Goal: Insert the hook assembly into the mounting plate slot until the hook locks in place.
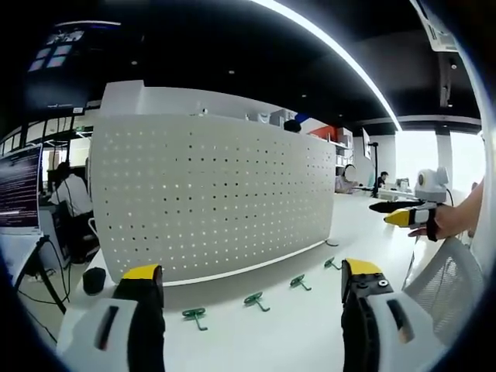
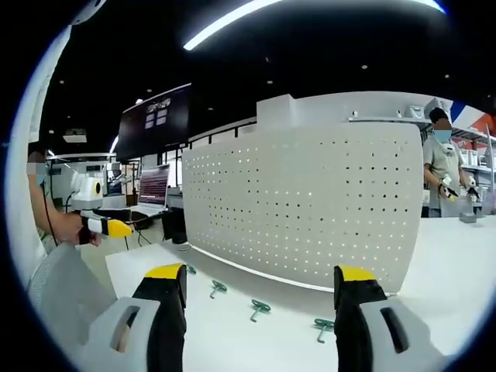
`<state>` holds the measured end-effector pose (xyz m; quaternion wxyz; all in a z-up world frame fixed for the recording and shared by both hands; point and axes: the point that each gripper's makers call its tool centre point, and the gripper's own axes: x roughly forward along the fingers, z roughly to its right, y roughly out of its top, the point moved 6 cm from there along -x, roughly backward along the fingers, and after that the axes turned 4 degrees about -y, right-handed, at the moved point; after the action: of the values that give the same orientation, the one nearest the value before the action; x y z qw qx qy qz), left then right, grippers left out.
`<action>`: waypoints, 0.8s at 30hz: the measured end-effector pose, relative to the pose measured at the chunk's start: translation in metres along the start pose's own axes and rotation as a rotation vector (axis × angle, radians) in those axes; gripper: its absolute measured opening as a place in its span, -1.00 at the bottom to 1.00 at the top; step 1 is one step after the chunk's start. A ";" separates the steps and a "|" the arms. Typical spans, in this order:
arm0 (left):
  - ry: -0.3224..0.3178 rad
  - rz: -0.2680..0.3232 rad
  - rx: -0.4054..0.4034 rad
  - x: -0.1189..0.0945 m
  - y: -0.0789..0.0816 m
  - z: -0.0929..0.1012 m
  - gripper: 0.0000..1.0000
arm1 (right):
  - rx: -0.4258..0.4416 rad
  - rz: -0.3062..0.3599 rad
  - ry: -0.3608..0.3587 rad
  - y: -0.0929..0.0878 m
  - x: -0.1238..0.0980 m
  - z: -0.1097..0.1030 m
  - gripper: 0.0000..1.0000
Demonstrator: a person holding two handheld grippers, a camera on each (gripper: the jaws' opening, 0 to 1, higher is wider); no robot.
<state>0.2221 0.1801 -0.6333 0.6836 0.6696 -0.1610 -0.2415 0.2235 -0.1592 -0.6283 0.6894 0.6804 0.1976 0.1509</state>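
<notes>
Stands upright on the white table [image 1: 294, 333]: white perforated mounting plate [image 1: 217, 194], a wide pegboard panel dotted with even rows of small holes, curved by the lens, holes bare. Also seen in the right gripper view [image 2: 310, 201]. Lie flat on the table just before the plate's foot, in a loose row, well apart from each other: four small green hooks [image 1: 194, 315], [image 1: 255, 300], [image 1: 299, 282], [image 1: 332, 264]. Same row in the right gripper view [image 2: 323, 325], [image 2: 258, 308], [image 2: 218, 288], [image 2: 190, 270]. None touches the plate.
</notes>
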 end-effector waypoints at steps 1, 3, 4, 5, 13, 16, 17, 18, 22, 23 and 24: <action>0.000 0.000 0.000 0.000 0.000 0.000 0.95 | 0.000 0.000 0.001 0.000 0.000 0.000 0.51; 0.003 0.000 -0.001 0.000 0.000 -0.001 0.95 | -0.001 0.000 0.002 0.000 0.000 0.000 0.51; 0.003 0.002 -0.002 0.000 0.001 -0.001 0.95 | -0.002 0.000 0.002 0.000 0.000 0.000 0.51; 0.005 0.003 -0.004 0.000 0.001 -0.001 0.95 | -0.005 0.001 0.003 0.000 0.000 0.000 0.51; -0.001 -0.008 -0.010 0.000 0.000 -0.001 0.94 | -0.002 0.000 0.000 0.001 0.000 0.000 0.50; -0.005 -0.008 -0.008 0.001 0.001 -0.001 0.93 | -0.003 0.004 0.000 0.001 0.000 0.000 0.50; -0.006 -0.008 -0.007 0.001 0.001 -0.001 0.93 | -0.005 0.004 0.001 0.002 0.000 -0.001 0.50; -0.006 -0.009 -0.006 0.001 0.001 -0.002 0.93 | -0.009 0.006 0.001 0.002 0.000 -0.001 0.50; 0.002 -0.004 -0.005 0.001 0.004 -0.005 0.92 | -0.008 0.012 -0.007 0.004 0.001 0.002 0.50; 0.003 -0.002 -0.006 0.002 0.004 -0.006 0.92 | -0.009 0.012 -0.008 0.005 0.001 0.002 0.50; 0.004 -0.002 -0.009 0.002 0.005 -0.007 0.92 | -0.011 0.016 -0.010 0.007 0.001 0.002 0.50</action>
<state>0.2285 0.1847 -0.6293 0.6869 0.6670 -0.1581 -0.2416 0.2257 -0.1604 -0.6216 0.6930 0.6787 0.1880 0.1541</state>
